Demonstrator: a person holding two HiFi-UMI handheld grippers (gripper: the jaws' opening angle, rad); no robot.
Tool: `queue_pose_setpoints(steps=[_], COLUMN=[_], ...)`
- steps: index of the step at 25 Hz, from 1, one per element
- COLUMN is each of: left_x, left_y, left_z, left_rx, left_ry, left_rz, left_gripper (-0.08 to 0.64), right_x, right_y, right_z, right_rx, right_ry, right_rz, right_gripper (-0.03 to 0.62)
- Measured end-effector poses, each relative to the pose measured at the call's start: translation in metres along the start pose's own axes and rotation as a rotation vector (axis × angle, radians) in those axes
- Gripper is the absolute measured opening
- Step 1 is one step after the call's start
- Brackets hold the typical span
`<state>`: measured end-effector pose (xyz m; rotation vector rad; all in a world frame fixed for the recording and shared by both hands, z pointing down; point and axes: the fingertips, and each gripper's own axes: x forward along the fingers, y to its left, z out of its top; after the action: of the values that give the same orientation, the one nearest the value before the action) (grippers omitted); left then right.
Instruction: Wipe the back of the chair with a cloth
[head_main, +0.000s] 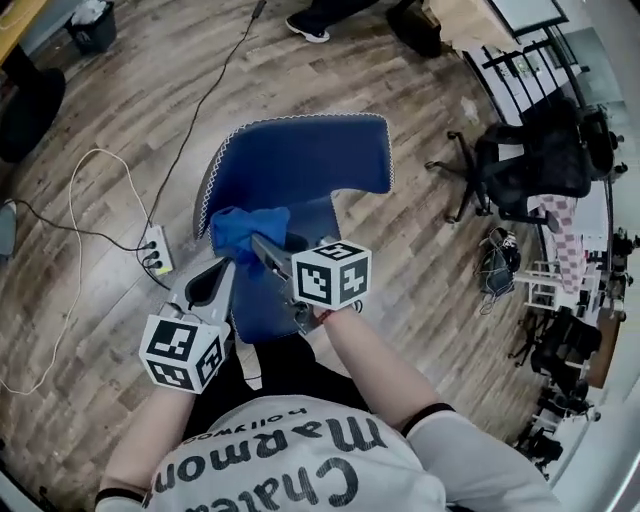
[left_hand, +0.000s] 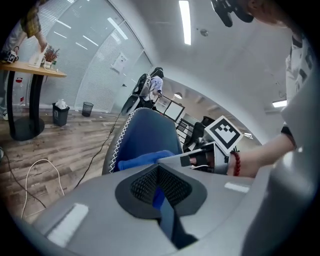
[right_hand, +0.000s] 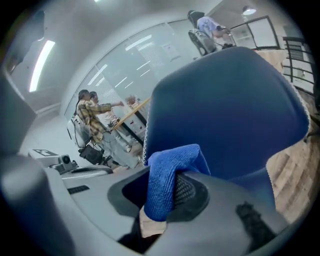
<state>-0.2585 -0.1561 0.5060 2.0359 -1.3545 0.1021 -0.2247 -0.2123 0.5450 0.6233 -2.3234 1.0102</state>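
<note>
Near the middle of the head view, my right gripper (head_main: 262, 247) was clamped on a fold of the bunched blue cloth (head_main: 240, 228), which lay against the blue chair (head_main: 300, 160) back. A hard drag might have pulled that fold free. My left gripper (head_main: 222, 272) was pinched together, just beside.

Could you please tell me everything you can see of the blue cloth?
The cloth is bright blue with a fine, microfibre-like pile, bunched and folded rather than spread. The right gripper is shut on it, with a fold bulging above the jaws. A strip of the same blue sits between the left gripper's jaws, so that one seems to pinch an edge too. The cloth is held low before the dark blue chair back; I cannot confirm contact.
</note>
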Motion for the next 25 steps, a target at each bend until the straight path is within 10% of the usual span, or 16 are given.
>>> queue_pose_setpoints(steps=[12,25], left_x=[0.006,0.056], left_y=[0.05,0.048], left_z=[-0.067,-0.096], left_rx=[-0.103,-0.052], left_ry=[0.018,0.061], left_rz=[0.079,0.04], left_gripper=[0.009,0.009], right_x=[0.06,0.033], right_y=[0.004,-0.111], right_z=[0.006,0.01], right_rx=[0.043,0.219], right_ry=[-0.015,-0.167], right_rz=[0.037,-0.118], right_gripper=[0.082,0.083])
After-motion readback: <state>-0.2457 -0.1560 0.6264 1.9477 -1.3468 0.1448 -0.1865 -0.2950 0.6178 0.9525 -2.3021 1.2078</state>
